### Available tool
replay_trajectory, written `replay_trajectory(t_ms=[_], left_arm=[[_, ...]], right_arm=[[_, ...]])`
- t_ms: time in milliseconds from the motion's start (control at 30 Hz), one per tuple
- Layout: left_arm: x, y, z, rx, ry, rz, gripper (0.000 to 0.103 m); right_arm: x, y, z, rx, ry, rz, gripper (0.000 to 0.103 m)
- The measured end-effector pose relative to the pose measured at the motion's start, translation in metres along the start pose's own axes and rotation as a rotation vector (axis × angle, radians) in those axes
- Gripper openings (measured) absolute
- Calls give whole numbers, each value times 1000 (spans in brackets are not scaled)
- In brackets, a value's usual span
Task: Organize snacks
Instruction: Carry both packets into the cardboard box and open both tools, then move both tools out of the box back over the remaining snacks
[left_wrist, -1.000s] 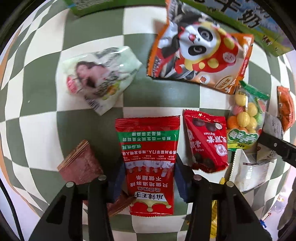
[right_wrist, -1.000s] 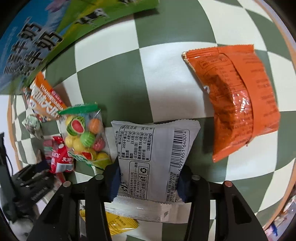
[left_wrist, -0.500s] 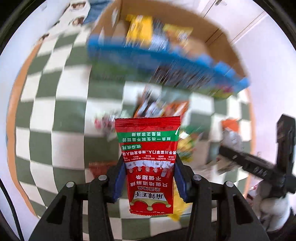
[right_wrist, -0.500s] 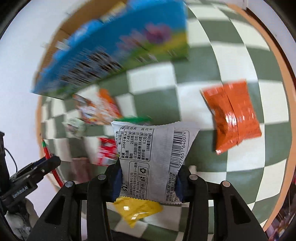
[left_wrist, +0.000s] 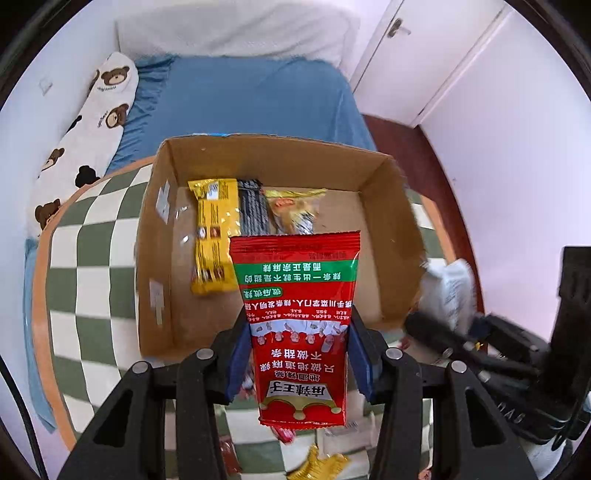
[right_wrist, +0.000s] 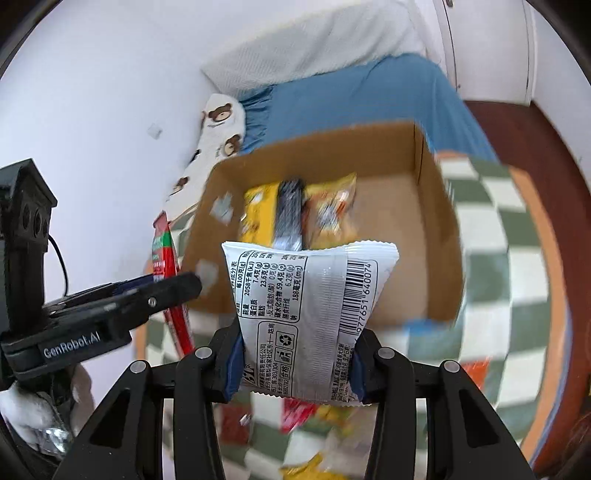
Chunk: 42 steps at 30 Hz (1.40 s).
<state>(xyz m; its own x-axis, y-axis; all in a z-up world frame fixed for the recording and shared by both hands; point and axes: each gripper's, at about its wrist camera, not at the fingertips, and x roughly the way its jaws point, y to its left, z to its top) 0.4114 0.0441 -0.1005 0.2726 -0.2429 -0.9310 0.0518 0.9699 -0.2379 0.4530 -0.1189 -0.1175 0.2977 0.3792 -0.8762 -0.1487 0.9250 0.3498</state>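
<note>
My left gripper (left_wrist: 297, 356) is shut on a red snack packet (left_wrist: 297, 314) with a green band, held up in front of the open cardboard box (left_wrist: 273, 158). My right gripper (right_wrist: 295, 360) is shut on a grey-white snack packet (right_wrist: 308, 317) with a barcode, also lifted before the cardboard box (right_wrist: 439, 206). Inside the box lie a yellow packet (left_wrist: 212, 236), a black bar (left_wrist: 253, 210) and a golden packet (left_wrist: 295, 210). The right gripper with its white packet (left_wrist: 448, 291) shows at the right of the left wrist view. The left gripper (right_wrist: 173, 290) shows at the left of the right wrist view.
The box stands on a green and white checkered table (left_wrist: 88, 266) with an orange rim. More snack packets (left_wrist: 317, 463) lie on the table below the grippers. Behind are a blue bed (left_wrist: 251, 99), a bear-print pillow (left_wrist: 88, 122), white walls and a door (left_wrist: 424, 51).
Both grippers have risen from the table with their packets and tilted forward. The view has swung from the snacks on the table up to the open box and the bed behind.
</note>
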Motion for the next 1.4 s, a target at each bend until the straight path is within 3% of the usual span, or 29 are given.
replay_trajectory(t_ms=[233,600,633,667,833,1033,1267,1333,1400], left_arm=[[86,31,46,-26,168,81,45],[158,59,47,-20,296,214,48],[162,61,46,-22,306,223,49],[164,63,44,-30,306,223,52],[161,72,44,-86,269,158,68],[145,79,46,-102,200,173,73],[104,76,30,-111,78,164,77],[89,70,21,-109,42,157,82],[75,60,12,-101,4,167,95]], right_arm=[[70,-24,66,-8,75,-132,47],[155,-56,110,-18,153,-213,48],[161,-59,112,-7,164,-211,52],[170,-64,116,4,181,-219,68],[188,-60,117,-24,214,-227,82],[182,-61,117,5,201,-213,84],[139,-55,94,14,125,-204,84],[128,-51,84,5,101,-214,87],[112,-44,69,-6,65,-224,95]])
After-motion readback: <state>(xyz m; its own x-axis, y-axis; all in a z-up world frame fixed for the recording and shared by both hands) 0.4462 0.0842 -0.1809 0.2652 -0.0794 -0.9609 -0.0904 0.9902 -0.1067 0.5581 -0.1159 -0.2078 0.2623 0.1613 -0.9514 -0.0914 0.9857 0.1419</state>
